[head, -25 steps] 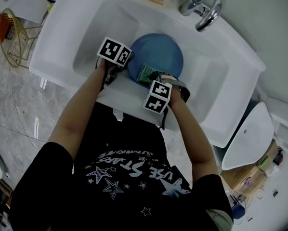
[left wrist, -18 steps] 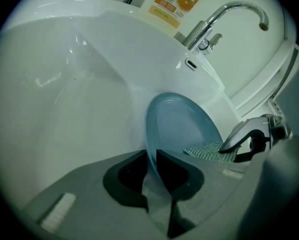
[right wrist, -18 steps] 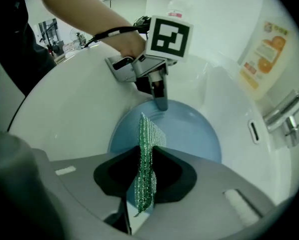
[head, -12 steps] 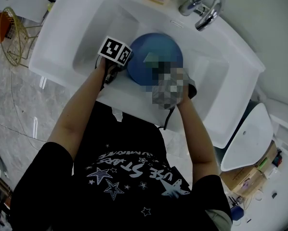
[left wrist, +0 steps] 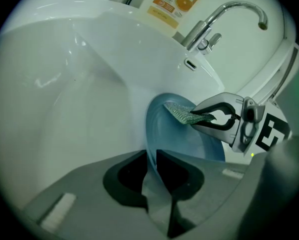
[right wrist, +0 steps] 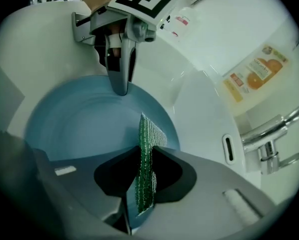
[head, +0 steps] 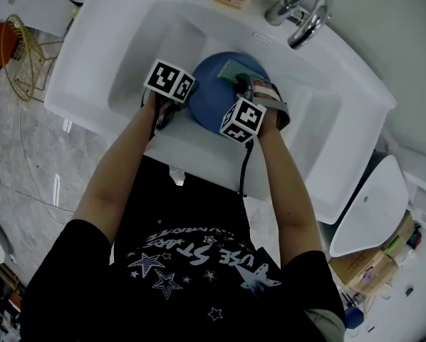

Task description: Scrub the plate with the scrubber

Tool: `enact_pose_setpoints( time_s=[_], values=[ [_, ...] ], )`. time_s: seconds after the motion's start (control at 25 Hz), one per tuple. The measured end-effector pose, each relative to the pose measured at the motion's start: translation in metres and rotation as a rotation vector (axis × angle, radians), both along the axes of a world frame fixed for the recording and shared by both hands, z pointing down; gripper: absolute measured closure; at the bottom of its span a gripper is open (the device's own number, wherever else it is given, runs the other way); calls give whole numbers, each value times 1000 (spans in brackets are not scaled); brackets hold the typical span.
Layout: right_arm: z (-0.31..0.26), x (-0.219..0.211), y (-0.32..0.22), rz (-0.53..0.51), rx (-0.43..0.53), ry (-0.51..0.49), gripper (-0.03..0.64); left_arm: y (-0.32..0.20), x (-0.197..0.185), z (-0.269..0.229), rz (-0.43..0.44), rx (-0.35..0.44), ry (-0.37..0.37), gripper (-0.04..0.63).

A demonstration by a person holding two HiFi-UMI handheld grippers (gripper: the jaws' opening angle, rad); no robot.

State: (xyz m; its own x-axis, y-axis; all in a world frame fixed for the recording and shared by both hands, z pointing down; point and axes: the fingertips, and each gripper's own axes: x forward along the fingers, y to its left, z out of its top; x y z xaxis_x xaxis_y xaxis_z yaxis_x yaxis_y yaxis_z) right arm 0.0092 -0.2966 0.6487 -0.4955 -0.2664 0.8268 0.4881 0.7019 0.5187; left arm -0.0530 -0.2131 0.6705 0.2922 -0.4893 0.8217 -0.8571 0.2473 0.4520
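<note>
One plate [head: 211,100] sits mid-frame in one sink [head: 138,45]; left gripper [left wrist: 152,159] grips its rim, right gripper [right wrist: 143,159] pinches one scrubber [head: 234,70] at its upper edge.

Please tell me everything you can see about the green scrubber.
The scrubber is a thin, flat green pad with a woven, mesh-like surface. The right tongs are shut on one end of it. Its free end appears to touch the blue plate near the far rim, inside the white sink.

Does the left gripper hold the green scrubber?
No, the left gripper is shut on the rim of the blue plate, and the green scrubber sits in the right gripper.
</note>
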Motion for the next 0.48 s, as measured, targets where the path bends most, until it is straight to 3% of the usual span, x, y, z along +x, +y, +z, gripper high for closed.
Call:
enact_pose_setpoints(
  time_s=[0.48],
  values=[
    [6,39,5,158,-76,90,514,-1,-1,-3,-4,14,-4,532]
  ],
)
